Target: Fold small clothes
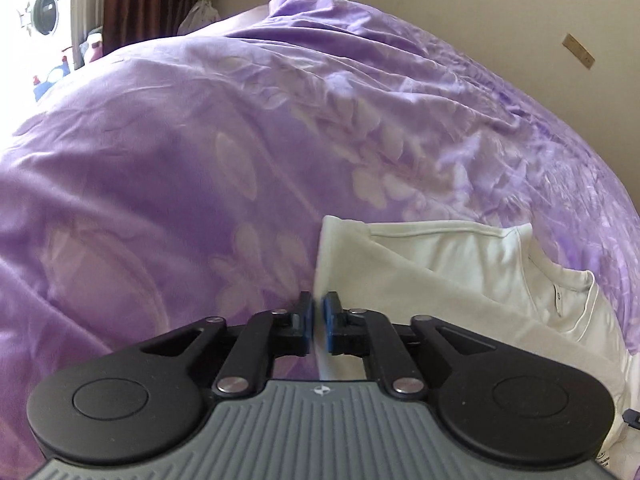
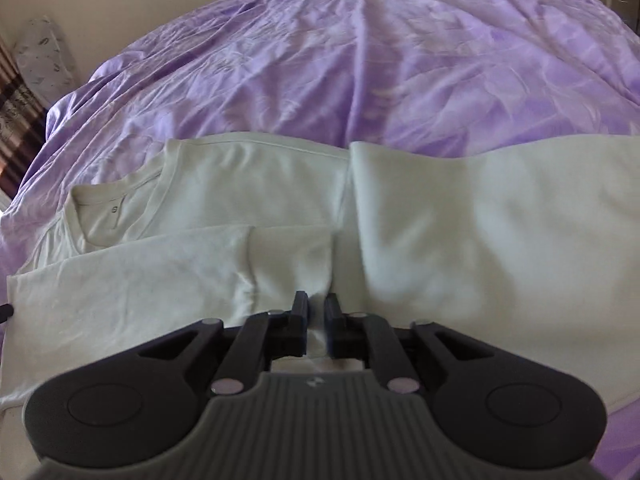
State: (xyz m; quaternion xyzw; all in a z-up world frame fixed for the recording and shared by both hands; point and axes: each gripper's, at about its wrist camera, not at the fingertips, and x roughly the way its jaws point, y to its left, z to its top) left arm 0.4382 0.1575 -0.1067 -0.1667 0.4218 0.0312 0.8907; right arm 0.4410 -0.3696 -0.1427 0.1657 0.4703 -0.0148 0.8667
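Now the white T-shirt (image 2: 248, 184) lies partly folded on the purple bedspread (image 2: 360, 60), its long axis running across the right wrist view, collar (image 2: 116, 208) pointing left. Left hand-held gripper (image 1: 319, 320) pinches the shirt's folded edge between blue pads. Right hand-held gripper (image 2: 316, 316) stands slightly parted, white cloth between its fingers.

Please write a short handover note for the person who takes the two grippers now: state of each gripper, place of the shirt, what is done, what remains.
Left gripper: shut on the white T-shirt at its edge.
Right gripper: nearly shut, shirt cloth between its pads; a firm grip is not clear.
The shirt lies on the purple bedspread, collar showing, one side and a sleeve folded in.
Left: finish the folds and flatten.
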